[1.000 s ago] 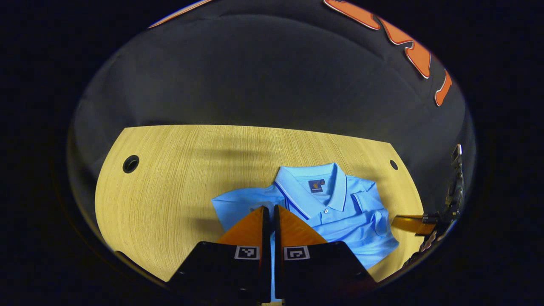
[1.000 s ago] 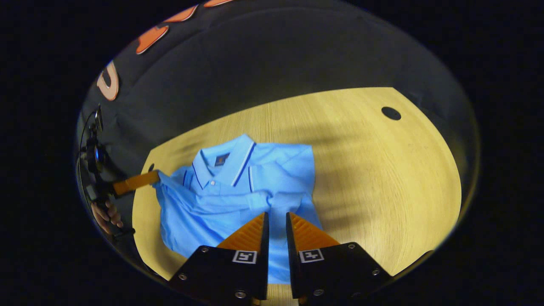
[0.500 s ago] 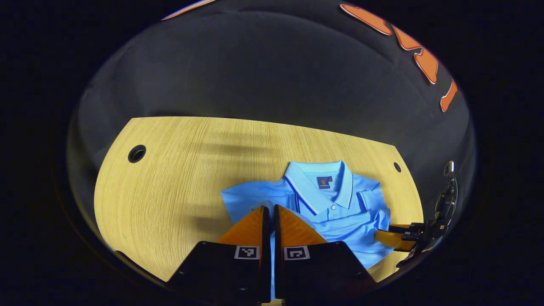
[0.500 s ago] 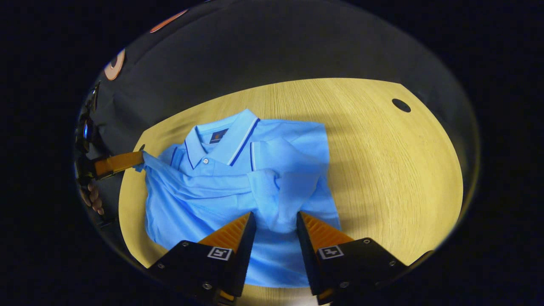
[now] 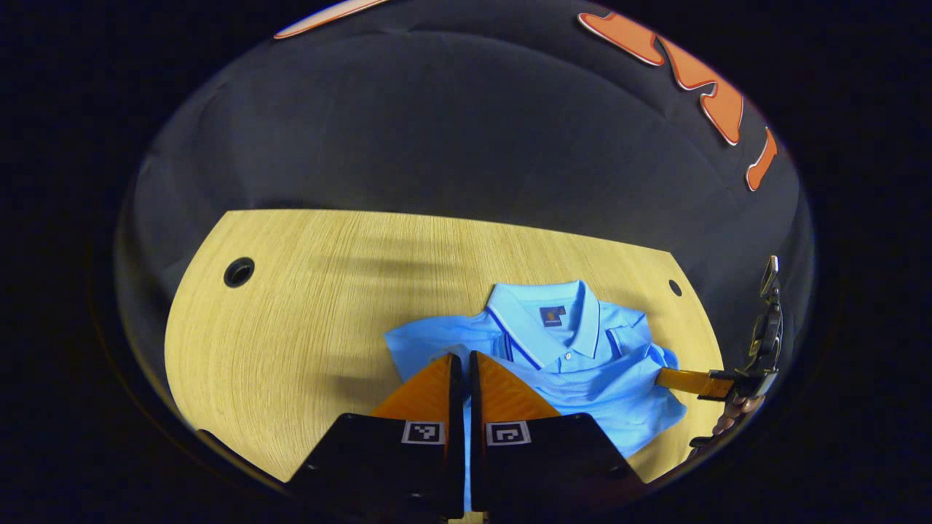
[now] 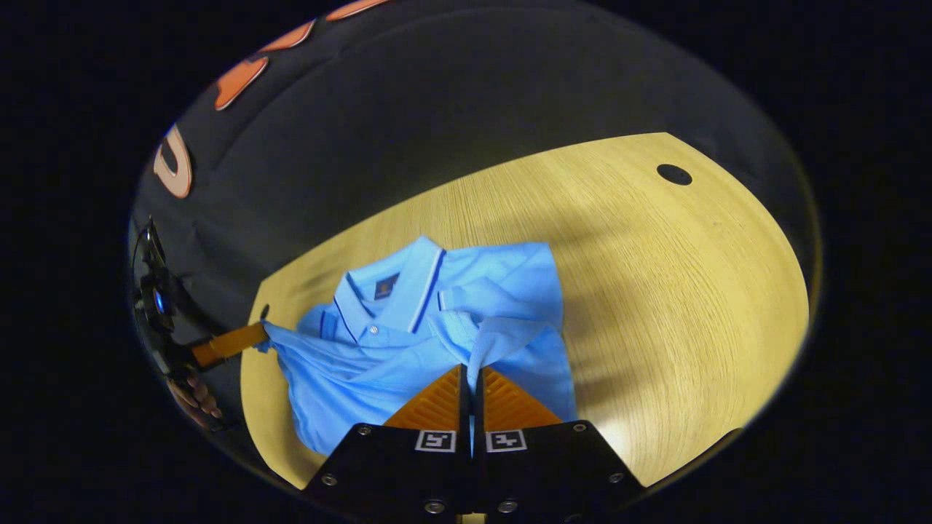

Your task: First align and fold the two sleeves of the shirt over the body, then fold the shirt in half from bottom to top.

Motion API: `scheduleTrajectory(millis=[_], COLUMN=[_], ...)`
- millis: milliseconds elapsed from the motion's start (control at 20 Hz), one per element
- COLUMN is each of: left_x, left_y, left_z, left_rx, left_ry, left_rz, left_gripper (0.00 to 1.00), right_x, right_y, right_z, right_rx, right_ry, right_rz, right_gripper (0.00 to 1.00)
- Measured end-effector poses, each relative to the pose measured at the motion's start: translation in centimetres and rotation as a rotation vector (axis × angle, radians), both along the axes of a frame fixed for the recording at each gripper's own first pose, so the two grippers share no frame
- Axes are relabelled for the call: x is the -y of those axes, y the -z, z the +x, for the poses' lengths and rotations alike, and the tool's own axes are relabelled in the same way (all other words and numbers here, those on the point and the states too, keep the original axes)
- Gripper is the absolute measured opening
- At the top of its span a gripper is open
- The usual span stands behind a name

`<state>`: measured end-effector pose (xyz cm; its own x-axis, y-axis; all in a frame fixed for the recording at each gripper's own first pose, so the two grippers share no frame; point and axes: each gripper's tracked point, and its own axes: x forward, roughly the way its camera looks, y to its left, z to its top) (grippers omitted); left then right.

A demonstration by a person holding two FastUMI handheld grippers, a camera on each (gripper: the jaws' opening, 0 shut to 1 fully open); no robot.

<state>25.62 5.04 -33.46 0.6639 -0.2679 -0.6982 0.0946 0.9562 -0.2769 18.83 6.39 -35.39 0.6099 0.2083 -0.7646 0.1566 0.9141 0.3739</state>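
A light blue polo shirt (image 5: pixel 582 378) lies face up on the wooden table (image 5: pixel 291 327), collar toward the far edge, its body rumpled. My left gripper (image 5: pixel 461 356) is shut on cloth at one side of the shirt, and blue shows in the slit between its fingers. In the right gripper view that left gripper (image 6: pixel 261 332) pinches the shirt (image 6: pixel 408 349) at its left edge and pulls the cloth taut. My right gripper (image 6: pixel 470 370) is shut on a bunched sleeve near the shirt's middle. In the left gripper view the right gripper (image 5: pixel 661 377) meets the shirt's right edge.
Round cable holes sit in the table at the far corners (image 5: pixel 239 271) (image 5: pixel 675 287) (image 6: pixel 673 174). A hand (image 6: pixel 193 397) holds the left gripper at the table's edge. Bare wood stretches to the right of the shirt (image 6: pixel 692 291). The black booth wall stands behind the table.
My right gripper, shut a second ago, stood open over the bunched sleeve half a second ago and has shut on it. My left gripper has stayed shut on the shirt.
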Motion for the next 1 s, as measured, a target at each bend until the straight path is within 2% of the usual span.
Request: scheduleTrajectory(millis=[250,450,550,650,800,850,900,950,1000], left_x=[-0.4,-0.4,-1.2,-1.8,-2.2,-2.1,-2.1,-2.1,-2.4], left_y=[-0.5,0.0,0.0,-0.6,-1.8,-2.5,-3.2,-4.1,-5.1], left_z=[2.2,4.7,5.2,5.7,4.1,3.5,3.0,2.3,1.0], left_rx=[0.038,0.036,0.031,0.045,0.033,0.035,0.050,0.073,0.093], left_ry=[0.003,-0.019,-0.051,-0.077,-0.116,-0.126,-0.136,-0.141,-0.148], left_rz=[0.023,-0.001,0.027,0.048,0.024,0.012,0.014,0.023,0.047], left_gripper=[0.07,0.07,0.18,0.37,0.77,0.81,0.84,0.90,0.96], right_x=[2.4,3.9,4.3,3.7,5.1,5.4,5.5,5.4,5.6], right_y=[-3.4,-5.3,-5.5,-5.7,-6.5,-7.3,-8.3,-9.5,-10.5], right_z=[4.8,8.2,8.5,8.0,7.0,6.7,6.1,5.3,4.3], right_rx=[0.077,0.104,0.108,0.106,0.135,0.151,0.172,0.196,0.216], right_ry=[0.063,0.127,0.148,0.145,0.102,0.081,0.064,0.049,0.040], right_rz=[0.008,0.055,0.051,0.061,-0.013,-0.031,-0.043,-0.050,-0.059], right_gripper=[0.01,0.01,0.02,0.06,0.39,0.35,0.70,0.57,0.76])
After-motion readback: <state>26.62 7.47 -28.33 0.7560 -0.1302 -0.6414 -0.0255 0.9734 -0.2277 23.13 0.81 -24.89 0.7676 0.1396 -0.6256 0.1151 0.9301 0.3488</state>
